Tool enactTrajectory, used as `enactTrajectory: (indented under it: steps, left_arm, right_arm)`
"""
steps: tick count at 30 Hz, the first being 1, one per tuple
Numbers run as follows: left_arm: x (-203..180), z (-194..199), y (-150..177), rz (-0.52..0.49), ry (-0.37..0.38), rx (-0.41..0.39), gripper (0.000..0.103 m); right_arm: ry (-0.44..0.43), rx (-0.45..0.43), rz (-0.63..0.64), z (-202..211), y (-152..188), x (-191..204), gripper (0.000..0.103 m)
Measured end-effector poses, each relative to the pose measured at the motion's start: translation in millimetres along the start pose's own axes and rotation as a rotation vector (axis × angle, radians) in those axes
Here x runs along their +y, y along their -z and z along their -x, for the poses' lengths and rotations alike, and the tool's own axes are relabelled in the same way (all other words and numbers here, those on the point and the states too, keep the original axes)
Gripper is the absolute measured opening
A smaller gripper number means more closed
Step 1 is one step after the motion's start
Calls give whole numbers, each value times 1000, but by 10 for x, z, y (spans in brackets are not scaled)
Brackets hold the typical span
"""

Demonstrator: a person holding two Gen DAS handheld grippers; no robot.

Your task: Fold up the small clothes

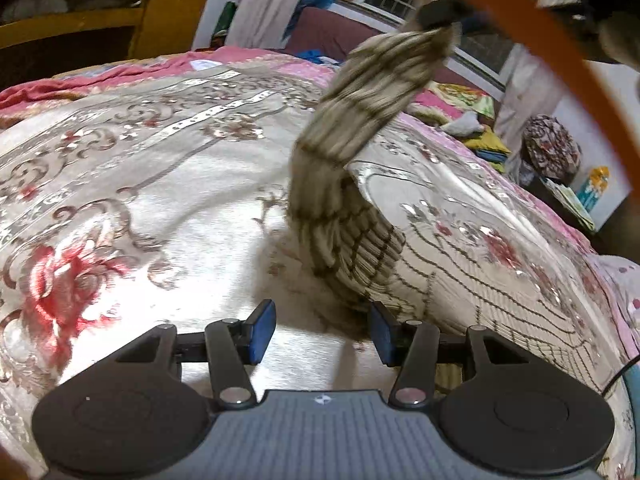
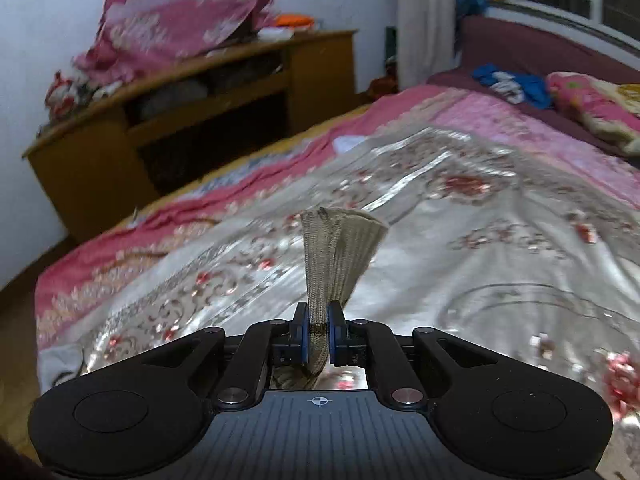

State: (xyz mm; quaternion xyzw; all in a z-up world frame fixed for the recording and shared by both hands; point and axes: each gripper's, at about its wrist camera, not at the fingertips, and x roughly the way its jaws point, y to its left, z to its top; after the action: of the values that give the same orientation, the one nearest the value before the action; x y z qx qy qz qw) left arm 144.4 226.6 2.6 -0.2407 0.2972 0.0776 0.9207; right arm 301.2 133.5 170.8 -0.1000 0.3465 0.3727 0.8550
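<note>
A small beige garment with dark grid lines [image 1: 360, 120] hangs stretched from high at the upper right down to the bed in the left wrist view, its lower part [image 1: 360, 248] resting on the floral bedspread [image 1: 120, 168]. My right gripper [image 1: 438, 14] pinches its top end there. In the right wrist view my right gripper [image 2: 319, 330] is shut on the garment's ribbed beige edge [image 2: 336, 248], which sticks up between the pads. My left gripper [image 1: 323, 330] is open and empty, low over the bed, just in front of the garment's lower end.
The shiny floral bedspread over a pink sheet [image 2: 500, 120] covers the bed. A wooden cabinet [image 2: 200, 112] with pink cloth on top stands at the far left. Blue clothes [image 2: 508, 82] and pillows [image 2: 600, 108] lie at the head. Bundles [image 1: 552, 146] sit right of the bed.
</note>
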Motion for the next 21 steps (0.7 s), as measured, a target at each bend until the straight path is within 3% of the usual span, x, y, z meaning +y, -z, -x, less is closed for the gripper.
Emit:
enactTrajectory:
  steps: [10,17,21]
  left_arm:
    - [-114,3,45,-33,23,6,55]
    - [-222,7,89,-71,44,13,55]
    - [-285,-24,131,-100,43,27,55]
  right_arm:
    - [36,-141,-193,1000,401,-700,8]
    - [113,-202,-351,1537,1133,-1269,8]
    - [153,-165,-431,1574,1765,-1581,11]
